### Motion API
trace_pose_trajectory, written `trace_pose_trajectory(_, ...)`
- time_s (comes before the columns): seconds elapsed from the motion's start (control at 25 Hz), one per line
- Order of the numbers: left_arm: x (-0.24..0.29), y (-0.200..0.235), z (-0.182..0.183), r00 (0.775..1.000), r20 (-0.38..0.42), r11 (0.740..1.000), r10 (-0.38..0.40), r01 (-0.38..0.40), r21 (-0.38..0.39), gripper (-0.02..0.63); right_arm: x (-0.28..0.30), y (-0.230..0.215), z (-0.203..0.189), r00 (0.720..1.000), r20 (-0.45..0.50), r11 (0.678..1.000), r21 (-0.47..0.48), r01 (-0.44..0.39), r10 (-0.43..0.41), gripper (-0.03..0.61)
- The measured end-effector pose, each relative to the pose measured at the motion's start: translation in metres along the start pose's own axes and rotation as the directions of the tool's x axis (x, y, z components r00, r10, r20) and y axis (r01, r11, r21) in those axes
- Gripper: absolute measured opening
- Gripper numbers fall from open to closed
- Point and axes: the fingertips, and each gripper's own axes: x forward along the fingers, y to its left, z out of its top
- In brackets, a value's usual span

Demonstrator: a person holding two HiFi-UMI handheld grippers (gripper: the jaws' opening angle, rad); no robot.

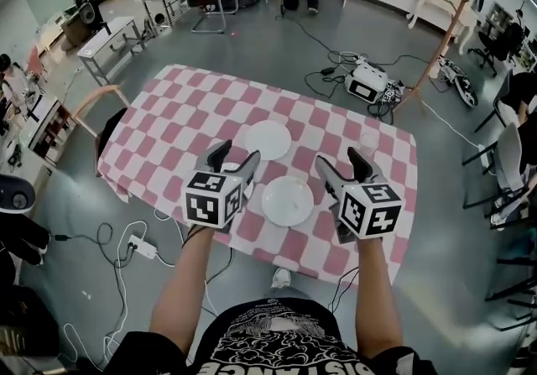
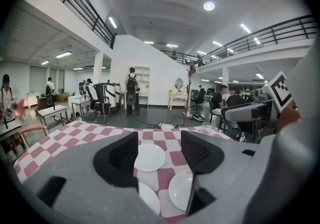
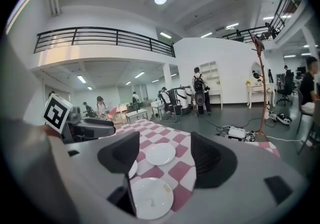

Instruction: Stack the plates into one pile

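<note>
Stacking had not begun: three white plates lay apart, flat on the checked tablecloth (image 1: 185, 113). The near plate (image 1: 288, 200) sat between your two grippers. The far plate (image 1: 268, 140) lay just beyond it, toward the table's middle. A third plate (image 2: 147, 198) showed only in the gripper views, low beside the left jaw; in the head view that gripper covered it.

For the pick, you would probably have done best to slide one jaw under a rim, pinch the rim edge-on and lift level, since a glazed plate likely slips. Each plate faced upward and, being round, had no long axis, so any approach direction served equally.

Your left gripper (image 1: 237, 155) and right gripper (image 1: 341, 159) hovered over the cloth, jaws wide apart, with nothing between the pads. A clear glass (image 1: 367, 143) stood near the right gripper; clearance from it was advisable.
</note>
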Motion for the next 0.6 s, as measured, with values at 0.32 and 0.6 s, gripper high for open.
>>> trace_pose_trajectory(0.32, 0.035, -0.002, 0.011, 1.000, -0.019, 1.000, -0.015, 0.015, 0.020, 0.267, 0.017, -0.029, 0.006, 1.000, 0.003, 1.000, 0.019, 0.015, -0.015, 0.306)
trace_pose_trajectory(0.6, 0.048, -0.005, 0.012, 0.998, -0.027, 0.998, -0.053, 0.054, 0.031, 0.267, 0.018, -0.037, 0.002, 0.999, 0.001, 0.998, 0.035, 0.050, -0.050, 0.307)
